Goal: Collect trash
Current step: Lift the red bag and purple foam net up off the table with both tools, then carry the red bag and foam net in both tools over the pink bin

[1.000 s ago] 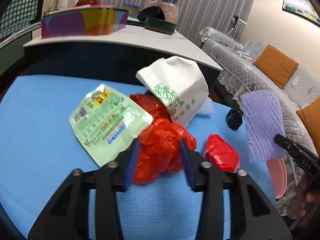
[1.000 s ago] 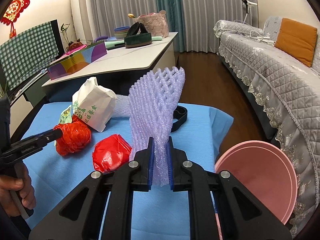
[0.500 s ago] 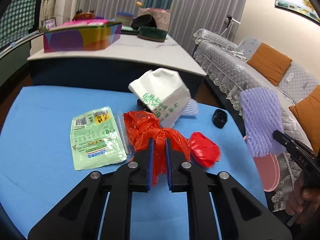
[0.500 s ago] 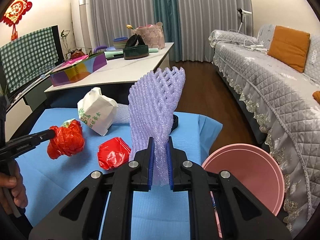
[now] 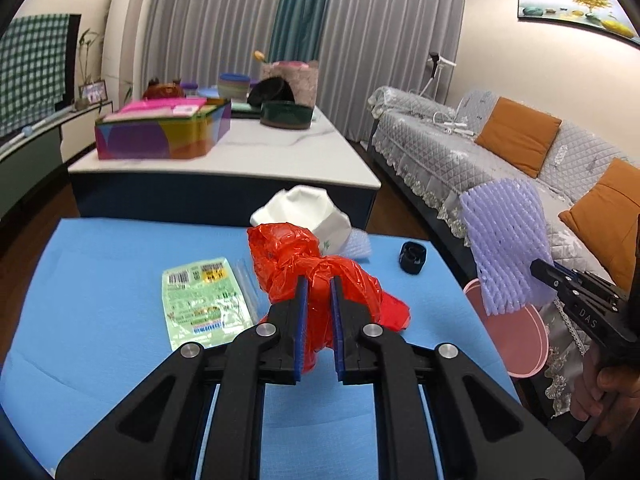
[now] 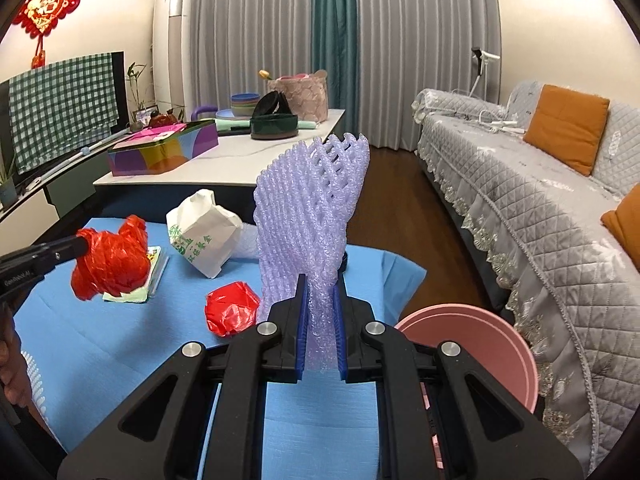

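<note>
Trash lies spread over a blue cloth-covered table (image 5: 100, 280); notes run left to right.

Flat green printed plastic wrapper (image 5: 204, 300): lies flat on the cloth, thin and slick, probably best pinched at an edge.

Left gripper (image 5: 318, 292): jaws nearly closed, pads pinching a crumpled red plastic bag (image 5: 316, 276) at its twisted waist. In the right wrist view the bag (image 6: 110, 258) hangs clear of the cloth. Light, soft, crinkly film; likely slippery, so a hold on bunched folds looks safer than on a single layer.

White paper bag with green print (image 6: 204, 232): rests on the cloth behind, creased, stiffer than film, holds its shape.

Second red plastic wad (image 6: 232, 308): loose on the cloth, compact, easy to pinch anywhere.

Right gripper (image 6: 320, 304): jaws almost shut on a lilac foam mesh sleeve (image 6: 312, 216), held at its lower end and standing upright. Very light, springy, compressible; grips well because of the netted texture.

Pink round plastic bin (image 6: 480, 352): just beside the table's right edge, mouth open, seemingly the destination.
</note>
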A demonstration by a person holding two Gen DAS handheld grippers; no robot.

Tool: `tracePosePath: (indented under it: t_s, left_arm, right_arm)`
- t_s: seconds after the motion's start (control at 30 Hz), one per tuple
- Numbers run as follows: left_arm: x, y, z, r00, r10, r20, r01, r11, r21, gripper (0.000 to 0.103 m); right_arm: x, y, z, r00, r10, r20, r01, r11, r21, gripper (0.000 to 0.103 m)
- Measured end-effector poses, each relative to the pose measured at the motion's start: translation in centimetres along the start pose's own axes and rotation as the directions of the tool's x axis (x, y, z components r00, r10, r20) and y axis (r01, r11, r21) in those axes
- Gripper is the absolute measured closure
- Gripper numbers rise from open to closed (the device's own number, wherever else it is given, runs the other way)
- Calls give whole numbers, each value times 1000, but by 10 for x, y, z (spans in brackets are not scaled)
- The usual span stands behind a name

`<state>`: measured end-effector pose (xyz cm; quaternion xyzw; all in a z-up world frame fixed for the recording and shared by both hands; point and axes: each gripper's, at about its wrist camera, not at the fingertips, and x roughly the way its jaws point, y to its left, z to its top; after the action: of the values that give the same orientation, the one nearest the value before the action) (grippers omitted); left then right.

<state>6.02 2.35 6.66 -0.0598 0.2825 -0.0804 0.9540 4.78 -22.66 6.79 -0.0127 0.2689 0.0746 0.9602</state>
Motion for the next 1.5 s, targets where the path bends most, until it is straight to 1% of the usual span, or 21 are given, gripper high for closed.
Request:
tracePosePath:
  t_s: [0.13, 0.53, 1.0, 1.5]
  left_arm:
    - [-3, -5, 2, 1000, -1, 27, 1, 1000, 14, 92]
    - [5, -15, 3, 999, -8, 47, 7, 1000, 22, 92]
    - [18, -33, 6, 998, -37, 47, 35, 998, 42, 92]
    - [32, -53, 6, 997, -67, 36, 64, 996, 69, 92]
  right_arm:
    - [-6, -5, 1, 1000, -21, 16, 21, 1000, 14, 91]
    - [-7, -14, -1, 997, -68, 30, 68, 998, -10, 91]
    - [-8, -25, -2, 995, -97, 37, 97, 995, -19, 91]
    - [-14, -45, -3, 991, -127, 37, 127, 992, 2, 91]
